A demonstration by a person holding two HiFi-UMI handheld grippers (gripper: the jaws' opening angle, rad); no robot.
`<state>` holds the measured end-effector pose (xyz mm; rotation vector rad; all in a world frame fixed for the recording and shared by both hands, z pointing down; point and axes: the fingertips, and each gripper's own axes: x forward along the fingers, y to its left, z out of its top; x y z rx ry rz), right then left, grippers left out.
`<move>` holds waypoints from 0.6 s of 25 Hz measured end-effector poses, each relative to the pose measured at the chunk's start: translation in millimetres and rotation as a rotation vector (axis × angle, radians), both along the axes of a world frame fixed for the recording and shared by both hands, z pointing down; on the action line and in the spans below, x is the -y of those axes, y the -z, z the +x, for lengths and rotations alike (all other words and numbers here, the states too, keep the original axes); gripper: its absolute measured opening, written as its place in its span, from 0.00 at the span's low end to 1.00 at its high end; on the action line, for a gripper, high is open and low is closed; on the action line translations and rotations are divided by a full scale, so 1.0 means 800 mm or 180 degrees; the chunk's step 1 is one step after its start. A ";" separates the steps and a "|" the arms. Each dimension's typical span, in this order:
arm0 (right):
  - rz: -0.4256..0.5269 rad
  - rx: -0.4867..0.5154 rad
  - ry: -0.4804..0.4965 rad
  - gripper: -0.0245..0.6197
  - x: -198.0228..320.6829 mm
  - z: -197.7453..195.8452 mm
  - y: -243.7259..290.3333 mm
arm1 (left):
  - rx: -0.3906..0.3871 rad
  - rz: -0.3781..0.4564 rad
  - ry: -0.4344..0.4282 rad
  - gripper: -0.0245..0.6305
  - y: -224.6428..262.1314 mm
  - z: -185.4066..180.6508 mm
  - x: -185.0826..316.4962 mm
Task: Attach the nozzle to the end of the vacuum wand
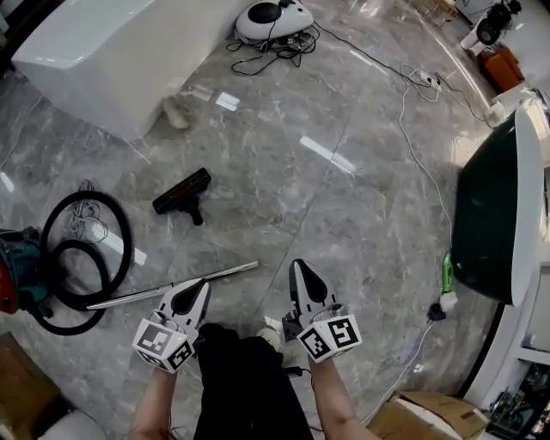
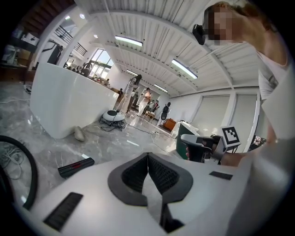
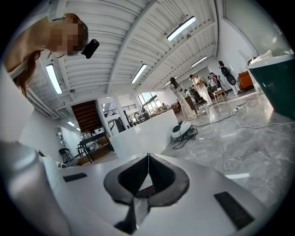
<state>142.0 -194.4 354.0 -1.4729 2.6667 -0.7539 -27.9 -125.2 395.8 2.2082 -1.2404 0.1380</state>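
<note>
A black floor nozzle point(image 1: 183, 192) lies on the grey marble floor, apart from everything; it also shows low at the left as the nozzle point(image 2: 76, 167) in the left gripper view. A long metal wand point(image 1: 176, 285) lies nearer me, running left to a black hose point(image 1: 82, 258) coiled by a teal vacuum body point(image 1: 19, 273). My left gripper point(image 1: 203, 285) is shut and empty, hovering over the wand's middle. My right gripper point(image 1: 300, 267) is shut and empty, right of the wand's free end point(image 1: 254, 265). The right gripper point(image 2: 186, 138) shows in the left gripper view.
A white counter point(image 1: 112, 51) stands far left with a pale shoe point(image 1: 176, 112) at its foot. A white robot cleaner point(image 1: 273, 19) with tangled cables sits at the top. A white cable point(image 1: 412, 146) runs to a dark green tub point(image 1: 490, 215) on the right. Cardboard boxes point(image 1: 430, 417) lie low right.
</note>
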 end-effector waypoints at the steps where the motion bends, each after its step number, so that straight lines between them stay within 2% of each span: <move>1: 0.0002 0.0003 0.0008 0.06 0.001 -0.002 -0.014 | -0.0001 -0.0002 -0.0021 0.05 -0.015 -0.002 0.000; 9: -0.0028 0.0061 -0.0032 0.06 -0.004 0.018 -0.129 | -0.0054 -0.0058 -0.0067 0.05 -0.141 0.001 0.000; 15: 0.0018 0.0051 -0.0050 0.06 -0.001 0.039 -0.230 | -0.0086 0.0010 -0.0155 0.05 -0.238 0.015 0.011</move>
